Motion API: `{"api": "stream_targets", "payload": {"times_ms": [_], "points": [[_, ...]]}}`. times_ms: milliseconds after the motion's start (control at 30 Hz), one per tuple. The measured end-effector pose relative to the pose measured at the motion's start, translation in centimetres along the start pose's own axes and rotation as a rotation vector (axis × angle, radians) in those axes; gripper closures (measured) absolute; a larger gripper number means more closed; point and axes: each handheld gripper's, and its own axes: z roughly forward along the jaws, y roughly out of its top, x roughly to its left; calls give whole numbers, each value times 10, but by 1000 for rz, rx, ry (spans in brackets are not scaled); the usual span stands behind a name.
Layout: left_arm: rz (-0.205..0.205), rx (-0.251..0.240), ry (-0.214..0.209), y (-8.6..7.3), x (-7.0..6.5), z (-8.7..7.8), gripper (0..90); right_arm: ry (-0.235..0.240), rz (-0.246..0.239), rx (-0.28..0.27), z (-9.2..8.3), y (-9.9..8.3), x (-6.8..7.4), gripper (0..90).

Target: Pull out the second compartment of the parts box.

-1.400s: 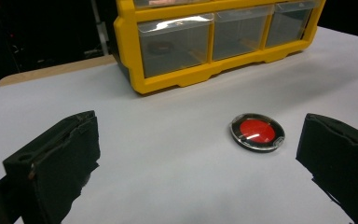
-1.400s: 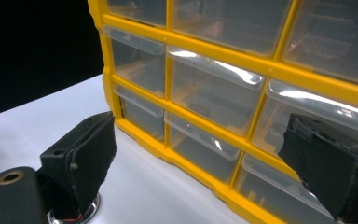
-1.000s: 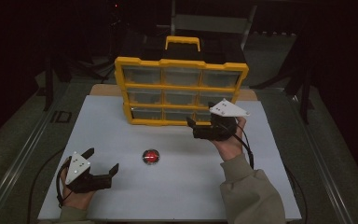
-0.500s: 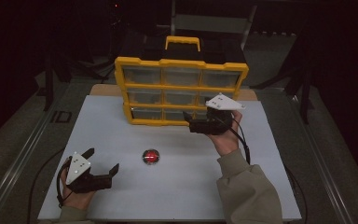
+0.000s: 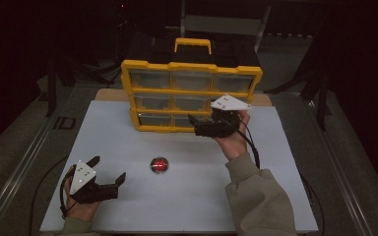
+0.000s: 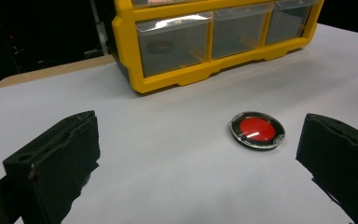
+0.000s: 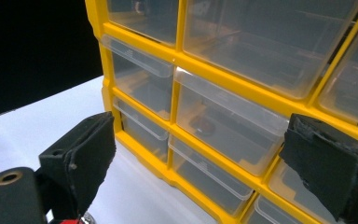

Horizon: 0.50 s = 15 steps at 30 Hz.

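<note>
Right tongs (image 5: 193, 125) up at the front of the yellow drawer cabinet (image 5: 192, 67), jaws spread wide, nothing between them. In the right gripper view the jaws frame the clear drawers (image 7: 223, 126) of the middle row; a small dark part sits inside one of them, too blurred to identify. Jaws close to the drawer fronts; cannot tell if they touch.

Left tongs (image 5: 109, 171) rest at the near left corner of the bench (image 5: 285, 162), jaws also wide and empty, hand (image 5: 81, 209) wrapped around the body from below.

Red disc (image 5: 159, 165) lies flat near the bench centre, a bit toward the near edge, with a dark rim and a glossy top. It sits between the two tongs, apart from both and clear of the cabinet. In the left gripper view the disc (image 6: 257, 129) shows between the jaws but farther out, nearer the right-hand jaw, not in contact.

Cabinet stands upright at the far edge, handle (image 5: 192, 44) on top, all visible drawers shut.
</note>
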Motion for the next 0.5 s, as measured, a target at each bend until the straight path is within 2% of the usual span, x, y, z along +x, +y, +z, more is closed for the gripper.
{"api": "stream_targets", "payload": {"times_ms": [233, 500], "points": [[-1, 0, 1, 0, 0, 0, 0, -7, -18, 8, 5, 6, 2, 86], [-1, 0, 2, 0, 0, 0, 0, -26, -59, 29, 12, 8, 3, 86]]}}
